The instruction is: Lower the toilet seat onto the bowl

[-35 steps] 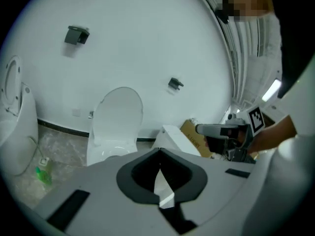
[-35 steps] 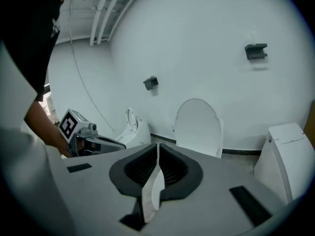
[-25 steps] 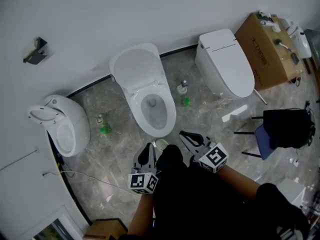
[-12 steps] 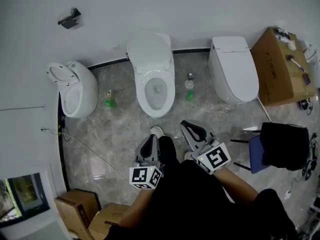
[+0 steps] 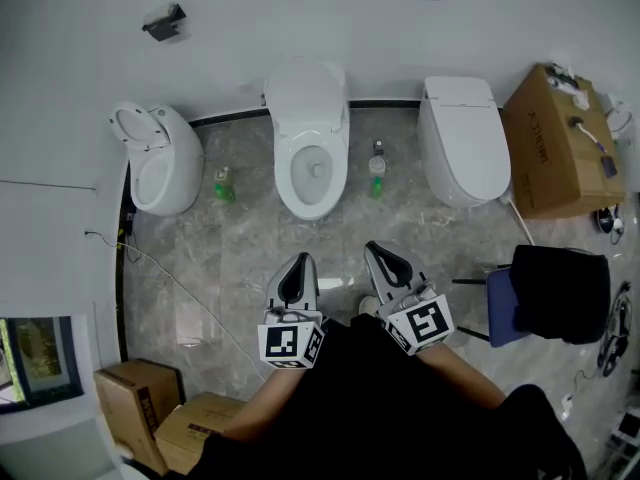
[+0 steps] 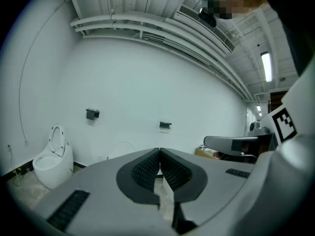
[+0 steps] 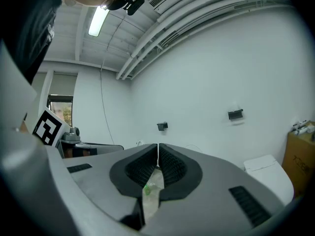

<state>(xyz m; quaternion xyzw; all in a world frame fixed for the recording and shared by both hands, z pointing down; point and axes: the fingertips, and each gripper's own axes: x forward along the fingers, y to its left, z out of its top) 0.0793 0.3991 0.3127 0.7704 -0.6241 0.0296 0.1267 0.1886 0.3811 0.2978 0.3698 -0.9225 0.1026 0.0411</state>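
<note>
I hold the left gripper (image 5: 297,271) and the right gripper (image 5: 385,260) with jaws together and empty, well apart from the middle toilet (image 5: 311,173).

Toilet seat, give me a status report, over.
Left gripper, right gripper shut, empty, touching nothing. Middle toilet open, seat looks raised, untouched. Green bottle beside it, off the path.

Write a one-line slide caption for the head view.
Left gripper and right gripper, both shut and empty, point toward the open middle toilet in a row of three along the wall.
</note>
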